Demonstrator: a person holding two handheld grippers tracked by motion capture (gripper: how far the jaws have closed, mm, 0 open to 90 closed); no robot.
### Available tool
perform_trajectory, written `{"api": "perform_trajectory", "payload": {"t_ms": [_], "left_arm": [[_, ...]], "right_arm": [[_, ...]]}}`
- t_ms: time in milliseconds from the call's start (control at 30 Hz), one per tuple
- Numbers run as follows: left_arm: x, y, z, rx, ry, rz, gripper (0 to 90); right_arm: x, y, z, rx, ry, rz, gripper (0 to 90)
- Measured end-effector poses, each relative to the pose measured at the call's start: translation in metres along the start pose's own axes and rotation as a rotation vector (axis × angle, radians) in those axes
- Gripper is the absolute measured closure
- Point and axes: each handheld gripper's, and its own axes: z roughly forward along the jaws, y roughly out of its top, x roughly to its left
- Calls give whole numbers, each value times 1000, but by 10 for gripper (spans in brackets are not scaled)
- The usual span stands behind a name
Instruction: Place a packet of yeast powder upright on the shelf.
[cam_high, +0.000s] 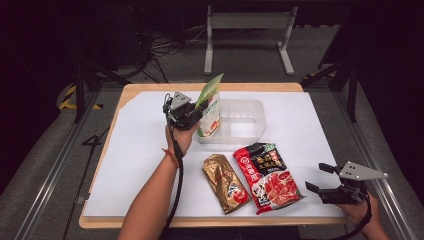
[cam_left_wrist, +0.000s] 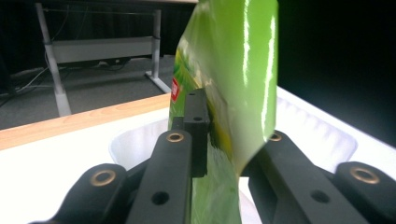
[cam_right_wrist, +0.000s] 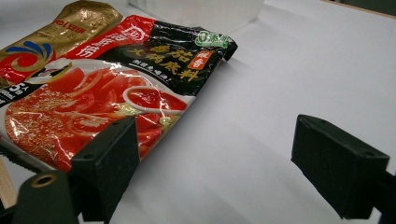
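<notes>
Upper centre of the high view, left gripper (cam_high: 192, 114) fingers clamped on a glossy green snack pouch (cam_high: 210, 105) upright in the clear plastic tray (cam_high: 247, 125); lower right, right gripper (cam_high: 320, 179) fingers wide beside the red-and-black sauce packet (cam_high: 267, 175) on the white surface (cam_high: 140, 165).

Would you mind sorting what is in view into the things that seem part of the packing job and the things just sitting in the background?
Part of the job, as it seems:
- green packet, clamped in the left gripper at the tray's left end
- clear plastic tray
- gold packet
- red and black packet
- right gripper, open above the table

Just lying about:
- metal table frame behind
- floor cables
</notes>
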Motion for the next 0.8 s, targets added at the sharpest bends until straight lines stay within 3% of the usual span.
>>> {"api": "perform_trajectory", "payload": {"t_ms": [367, 433, 733, 800], "left_arm": [[0, -2, -10, 35, -21, 63, 722], [-2, 0, -12, 47, -18, 97, 677], [-1, -1, -22, 80, -30, 123, 620], [0, -2, -26, 99, -38, 142, 556]], "right_arm": [[0, 0, 2, 7, 3, -2, 157], [1, 0, 2, 9, 4, -2, 157], [1, 1, 2, 4, 4, 1, 159], [0, 1, 2, 0, 6, 5, 158]]}}
